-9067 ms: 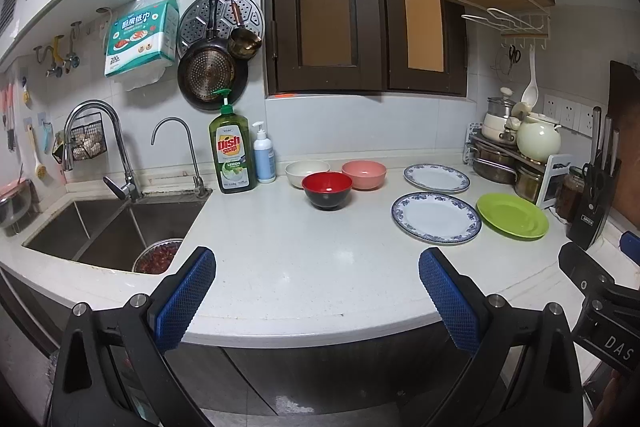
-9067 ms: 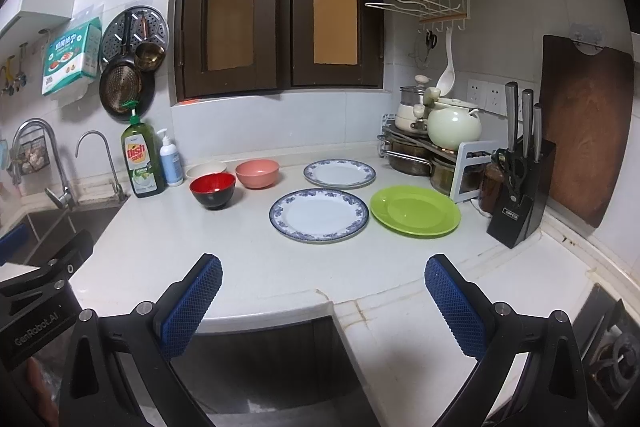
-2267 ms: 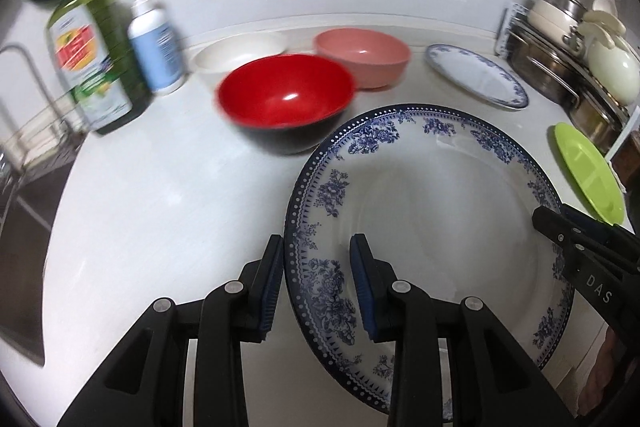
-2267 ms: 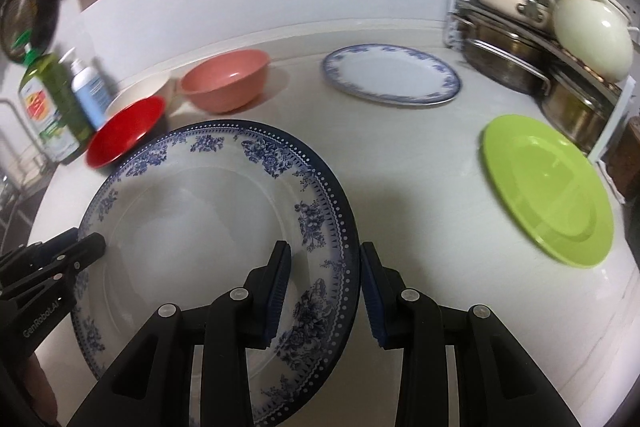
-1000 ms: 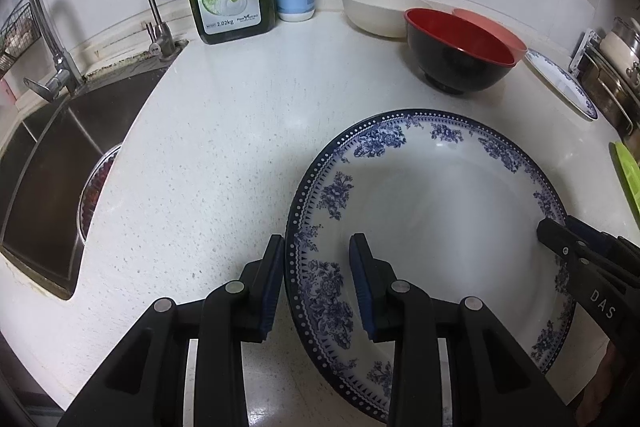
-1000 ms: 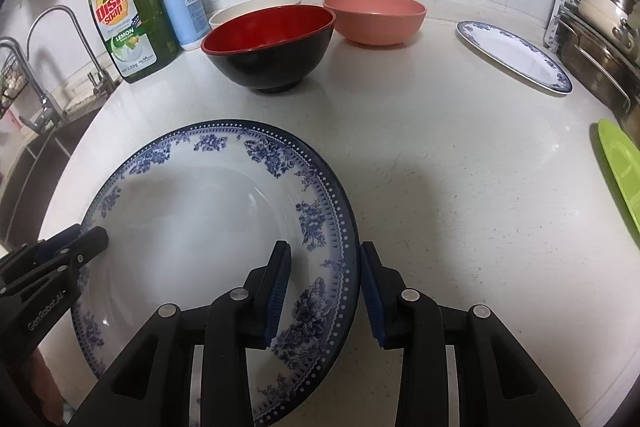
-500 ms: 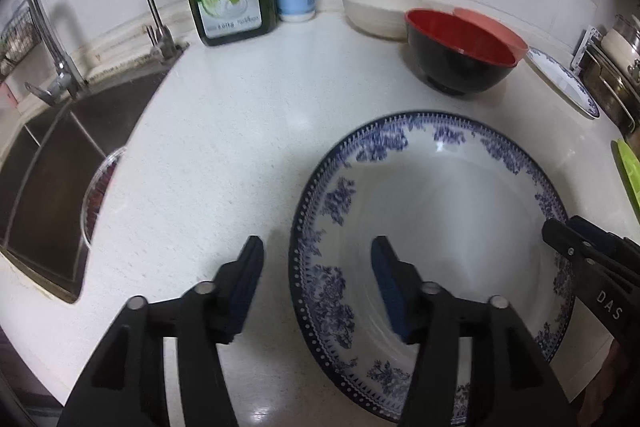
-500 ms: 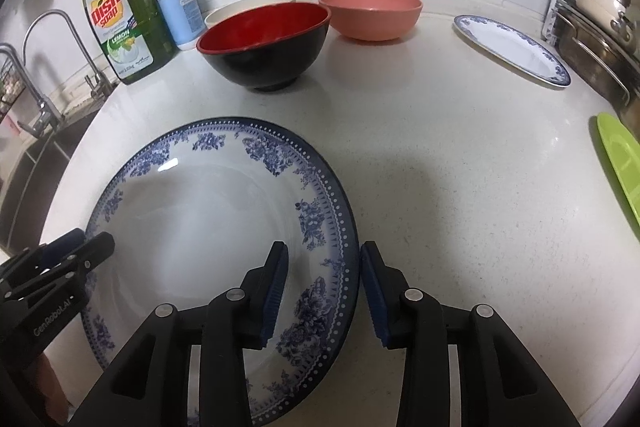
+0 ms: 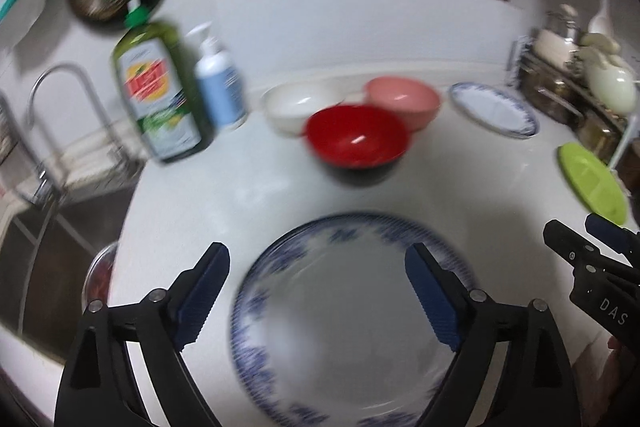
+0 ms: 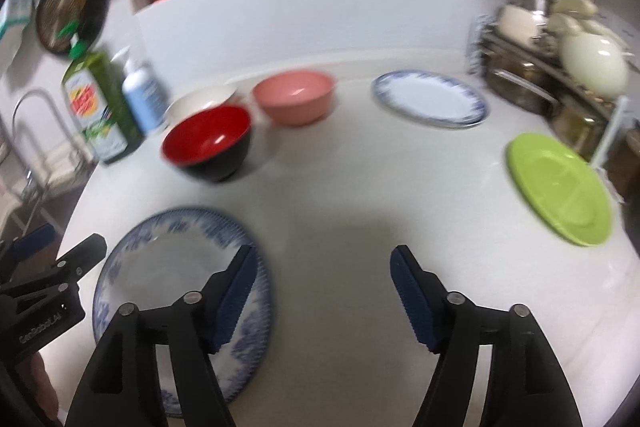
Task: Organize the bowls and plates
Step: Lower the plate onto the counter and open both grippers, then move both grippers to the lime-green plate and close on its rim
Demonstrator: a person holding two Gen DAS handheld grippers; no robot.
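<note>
large plate [image 9: 344, 331] on countertop [image 9: 256, 195], bowls [image 9: 356, 135] behind, soap bottle [image 9: 160, 95] left

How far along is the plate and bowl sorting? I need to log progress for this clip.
Done: the large blue-rimmed plate lies flat near the counter's front edge, released. In hand: nothing; the left gripper and right gripper are both open. Left: the small blue-rimmed plate and green plate lie apart, and the red bowl, pink bowl and white bowl stand unstacked.

Dim, motion-blurred fisheye views (dark vignetted corners), soft shadows
</note>
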